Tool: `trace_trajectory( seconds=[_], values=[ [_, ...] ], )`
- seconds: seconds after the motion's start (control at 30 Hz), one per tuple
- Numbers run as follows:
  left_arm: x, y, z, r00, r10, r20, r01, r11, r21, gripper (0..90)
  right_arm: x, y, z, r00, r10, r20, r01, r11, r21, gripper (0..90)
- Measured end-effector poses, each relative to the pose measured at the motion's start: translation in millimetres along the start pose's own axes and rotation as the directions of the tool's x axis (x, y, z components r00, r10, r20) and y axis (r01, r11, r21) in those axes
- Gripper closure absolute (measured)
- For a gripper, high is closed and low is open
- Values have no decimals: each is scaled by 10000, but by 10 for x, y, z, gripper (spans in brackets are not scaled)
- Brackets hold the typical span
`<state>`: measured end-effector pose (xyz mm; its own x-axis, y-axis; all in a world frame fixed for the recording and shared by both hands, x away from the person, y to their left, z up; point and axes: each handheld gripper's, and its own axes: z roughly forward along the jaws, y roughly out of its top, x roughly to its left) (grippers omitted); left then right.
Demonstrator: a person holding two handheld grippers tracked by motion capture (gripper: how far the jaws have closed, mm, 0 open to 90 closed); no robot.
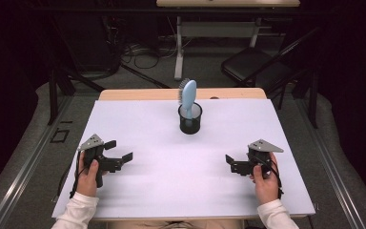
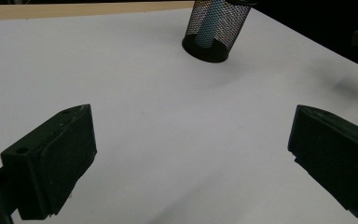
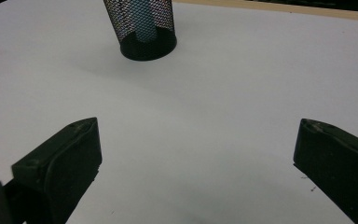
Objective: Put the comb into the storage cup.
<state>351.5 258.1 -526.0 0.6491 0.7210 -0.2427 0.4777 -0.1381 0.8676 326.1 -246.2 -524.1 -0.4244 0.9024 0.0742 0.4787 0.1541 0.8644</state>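
A black mesh cup (image 1: 190, 120) stands at the back middle of the white sheet (image 1: 171, 181). A light blue hairbrush (image 1: 188, 97) stands upright in it, bristles facing left. My left gripper (image 1: 120, 150) rests open at the front left, held in a hand, well apart from the cup. My right gripper (image 1: 236, 162) rests open at the front right. The left gripper (image 2: 191, 154) has its jaws spread wide over bare sheet, with the cup (image 2: 213, 32) and brush handle (image 2: 208, 25) far ahead. The right gripper (image 3: 196, 163) also has wide jaws over bare sheet, with the cup (image 3: 143, 30) ahead to the left.
The sheet covers a wooden table whose far edge (image 1: 138, 94) shows behind the cup. On the floor beyond stand a black folding chair (image 1: 255, 64), a white desk leg (image 1: 178, 47) and tangled cables (image 1: 138, 52).
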Motion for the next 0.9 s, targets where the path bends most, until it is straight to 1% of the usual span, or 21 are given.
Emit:
trace_trajectory(
  seconds=[0.17, 0.43, 0.6, 0.83, 0.9],
  values=[
    [-3, -8, 13, 10000, 1, -25, -1, 10000, 6, 10, 5, -5, 8, 10000, -36, 21, 36, 10000, 6, 4],
    [0, -10, 15, 10000, -2, -42, 2, 10000, 16, 10, -4, -10, 11, 10000, 57, 49, -57, 10000, 26, 4],
    [6, -9, 6, 10000, 13, -60, -13, 10000, 9, 10, -4, -13, 16, 10000, -14, 59, 14, 9999, 102, 4],
    [8, -7, -6, 9999, -17, -117, 16, 10000, -62, 10, -22, -13, 6, 9999, 125, 72, -125, 9999, 59, 4],
    [6, -7, -6, 9999, -3, -134, 2, 10000, -65, 10, -26, -10, 2, 9999, 92, 59, -92, 10000, 27, 4]
  ],
)
